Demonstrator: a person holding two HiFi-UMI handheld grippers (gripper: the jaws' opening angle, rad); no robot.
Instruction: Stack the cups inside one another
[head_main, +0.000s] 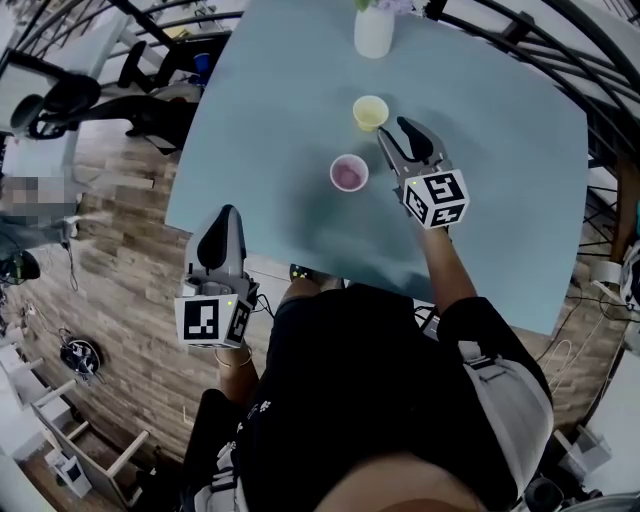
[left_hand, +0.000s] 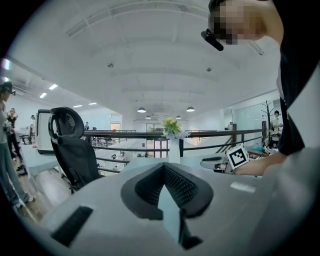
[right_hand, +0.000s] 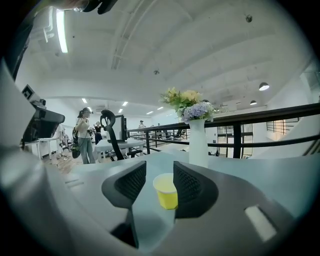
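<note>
A yellow cup stands upright on the pale blue table, with a pink cup upright a little nearer and to its left. My right gripper lies just short of the yellow cup, pointing at it, jaws open. In the right gripper view the yellow cup shows in the gap of that gripper, and neither pad presses on it. My left gripper hovers off the table's near left edge, shut and holding nothing. Its fingertips meet in the left gripper view.
A white vase with flowers stands at the table's far edge, beyond the yellow cup. A black office chair sits left of the table on the wooden floor. A dark railing runs behind the table. People stand far off.
</note>
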